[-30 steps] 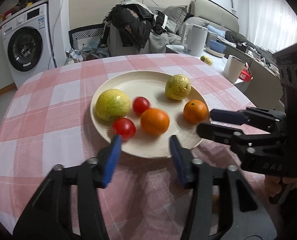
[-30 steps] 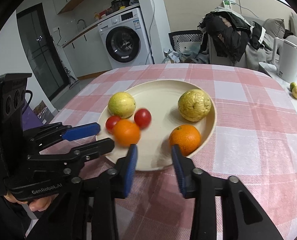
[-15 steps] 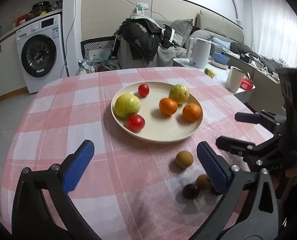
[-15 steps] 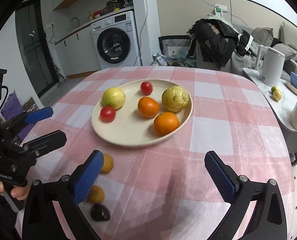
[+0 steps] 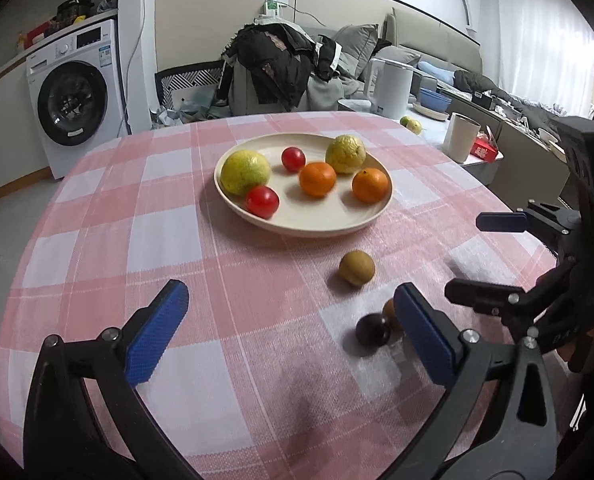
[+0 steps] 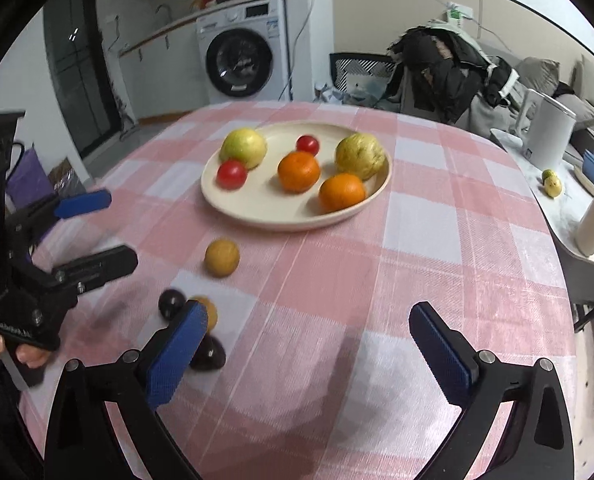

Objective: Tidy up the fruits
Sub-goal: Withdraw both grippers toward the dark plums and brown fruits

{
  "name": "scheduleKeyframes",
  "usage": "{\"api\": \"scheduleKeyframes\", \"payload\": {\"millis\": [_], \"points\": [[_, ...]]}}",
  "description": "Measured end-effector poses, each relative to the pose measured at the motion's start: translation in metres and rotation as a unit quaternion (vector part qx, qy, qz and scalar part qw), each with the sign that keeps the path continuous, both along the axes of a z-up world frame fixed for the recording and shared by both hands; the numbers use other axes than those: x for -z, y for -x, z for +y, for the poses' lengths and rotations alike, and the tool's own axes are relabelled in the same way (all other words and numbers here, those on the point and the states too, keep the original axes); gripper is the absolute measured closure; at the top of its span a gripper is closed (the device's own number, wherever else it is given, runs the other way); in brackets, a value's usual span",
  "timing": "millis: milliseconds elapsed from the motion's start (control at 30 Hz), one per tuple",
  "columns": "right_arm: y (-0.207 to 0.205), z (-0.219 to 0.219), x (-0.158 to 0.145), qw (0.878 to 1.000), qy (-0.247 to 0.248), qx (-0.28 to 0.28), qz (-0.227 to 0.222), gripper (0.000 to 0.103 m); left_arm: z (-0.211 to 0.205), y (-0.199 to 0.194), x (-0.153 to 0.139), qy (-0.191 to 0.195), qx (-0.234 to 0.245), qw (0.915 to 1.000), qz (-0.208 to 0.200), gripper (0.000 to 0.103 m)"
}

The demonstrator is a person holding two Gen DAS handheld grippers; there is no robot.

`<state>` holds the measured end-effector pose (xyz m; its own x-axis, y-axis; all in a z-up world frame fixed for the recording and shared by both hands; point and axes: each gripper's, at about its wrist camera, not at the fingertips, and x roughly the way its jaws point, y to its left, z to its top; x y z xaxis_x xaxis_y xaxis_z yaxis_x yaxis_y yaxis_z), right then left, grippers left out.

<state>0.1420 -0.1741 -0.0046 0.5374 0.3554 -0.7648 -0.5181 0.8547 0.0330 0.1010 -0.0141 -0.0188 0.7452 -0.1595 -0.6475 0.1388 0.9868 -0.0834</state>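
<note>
Both of my grippers stand spread wide with nothing between the blue pads. On my left gripper the fingers hang over bare pink-checked tablecloth; the right-hand pad sits just in front of a dark round fruit and a brown one half hidden behind it, though I cannot tell whether it touches them. My right gripper is equally splayed, its left pad overlapping a brown fruit and a dark one in the picture, gripping neither.

A cream plate sits farther out on the table, holding two yellow-green fruits, two oranges and two red tomatoes. One small tan fruit lies alone on the cloth between the plate and my fingers.

For writing, my left gripper's body, seen from the right wrist, carries pale lettering too blurred to read; my right gripper's body shows letters resembling "DAS". A washing machine bears a label I cannot make out.
</note>
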Motion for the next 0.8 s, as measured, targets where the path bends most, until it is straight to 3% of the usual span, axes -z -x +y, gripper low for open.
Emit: {"api": "scheduleKeyframes", "payload": {"millis": [133, 633, 700, 767, 800], "points": [[0.009, 0.011, 0.0, 1.0, 0.022, -0.02, -0.009, 0.0, 0.0, 0.003, 0.003, -0.008, -0.004, 1.0, 0.005, 0.001], [0.02, 0.028, 0.023, 0.996, 0.032, -0.072, 0.04, 0.002, -0.007, -0.002, 0.013, -0.015, 0.02, 0.9993, 0.028, 0.001], [0.022, 0.029, 0.023, 0.995, 0.027, -0.083, 0.044, 0.01, -0.008, -0.002, 0.015, -0.018, 0.023, 0.9991, 0.031, 0.001], [0.023, 0.031, 0.024, 0.994, 0.025, -0.093, 0.051, 0.027, -0.009, -0.003, 0.016, -0.019, 0.023, 0.999, 0.032, 0.001], [0.023, 0.032, 0.025, 0.994, 0.026, -0.096, 0.054, 0.028, -0.009, -0.003, 0.016, -0.019, 0.023, 0.999, 0.033, 0.001]]}}
